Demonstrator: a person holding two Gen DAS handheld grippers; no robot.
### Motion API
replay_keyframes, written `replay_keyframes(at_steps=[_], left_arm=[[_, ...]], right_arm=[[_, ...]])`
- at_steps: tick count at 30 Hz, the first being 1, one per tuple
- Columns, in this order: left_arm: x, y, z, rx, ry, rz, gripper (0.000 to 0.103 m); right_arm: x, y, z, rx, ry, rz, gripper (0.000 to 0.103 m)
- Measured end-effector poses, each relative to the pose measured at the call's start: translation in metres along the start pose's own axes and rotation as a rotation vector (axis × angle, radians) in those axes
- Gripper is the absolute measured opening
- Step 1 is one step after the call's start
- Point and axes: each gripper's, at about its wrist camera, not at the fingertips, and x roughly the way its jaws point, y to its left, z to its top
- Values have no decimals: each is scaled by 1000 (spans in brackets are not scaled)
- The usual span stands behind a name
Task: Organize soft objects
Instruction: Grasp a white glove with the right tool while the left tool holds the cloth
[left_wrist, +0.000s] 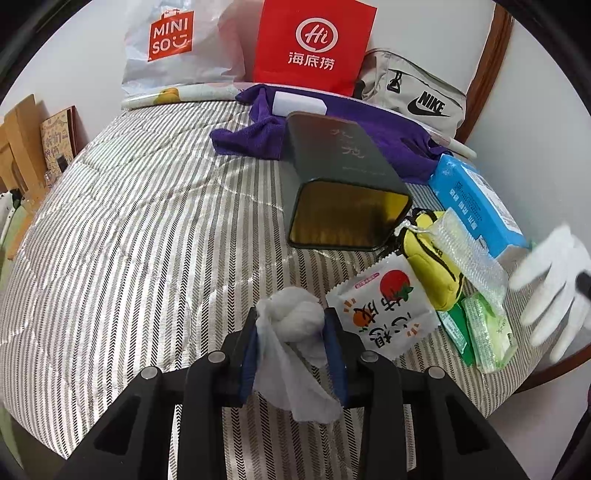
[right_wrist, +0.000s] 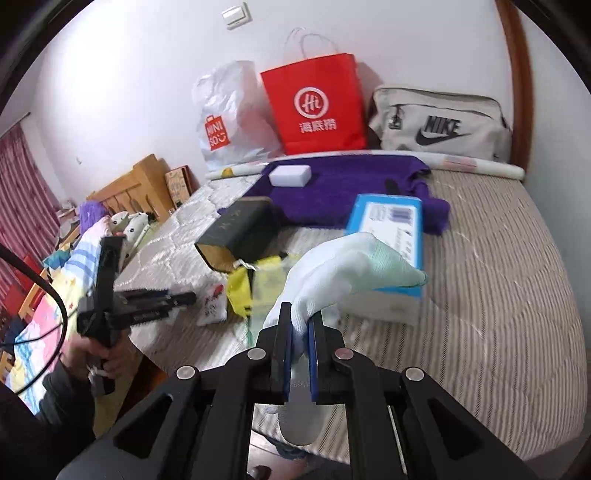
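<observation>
Nearest the left wrist camera we saw the left gripper (left_wrist: 291, 328), its 2 blue-padded fingers (left_wrist: 334, 350) narrowed onto a knotted white cloth wad (left_wrist: 295, 314), loose tail hanging below the pads. The wad sat in front of the dark green box (left_wrist: 340, 177), which we used as landmark: it lay on its side on the striped bedcover (left_wrist: 129, 221), gold-lined mouth facing the camera.

Just in front of the box mouth: a white tomato snack packet (left_wrist: 384, 306). To the right of it a yellow pouch (left_wrist: 432, 258), a clear bubble-wrap piece (left_wrist: 469, 251) across it, and 2 green packets (left_wrist: 484, 332) nearer the camera. Right of the box: blue tissue pack (left_wrist: 476, 203). Behind the box: purple towel (left_wrist: 258, 133) with a white block (left_wrist: 299, 103) on it. Further behind, along the wall: Miniso plastic bag (left_wrist: 177, 44), red paper bag (left_wrist: 314, 44), grey Nike bag (left_wrist: 413, 92).

In the right wrist view the right gripper (right_wrist: 301, 325) was pinched nearly closed on the cuff of a white glove (right_wrist: 351, 266); the glove was lifted off the bedcover, right of the box and in front of the tissue pack. The same glove showed blurred at the right edge of the left view.
</observation>
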Motion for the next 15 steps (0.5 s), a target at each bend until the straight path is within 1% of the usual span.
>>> replay_keyframes(at_steps=[4, 9, 12, 15], left_arm=[[-7, -3, 4, 5, -9, 4, 31], [-15, -9, 14, 9, -20, 2, 31], [-20, -13, 22, 13, -32, 0, 31], [-25, -17, 31, 15, -41, -9, 31]], right_arm=[[1, -14, -14, 33, 33, -22, 7], [13, -29, -27, 75, 80, -49, 7], [17, -34, -28, 91, 93, -45, 7], [15, -35, -23, 98, 81, -23, 7]])
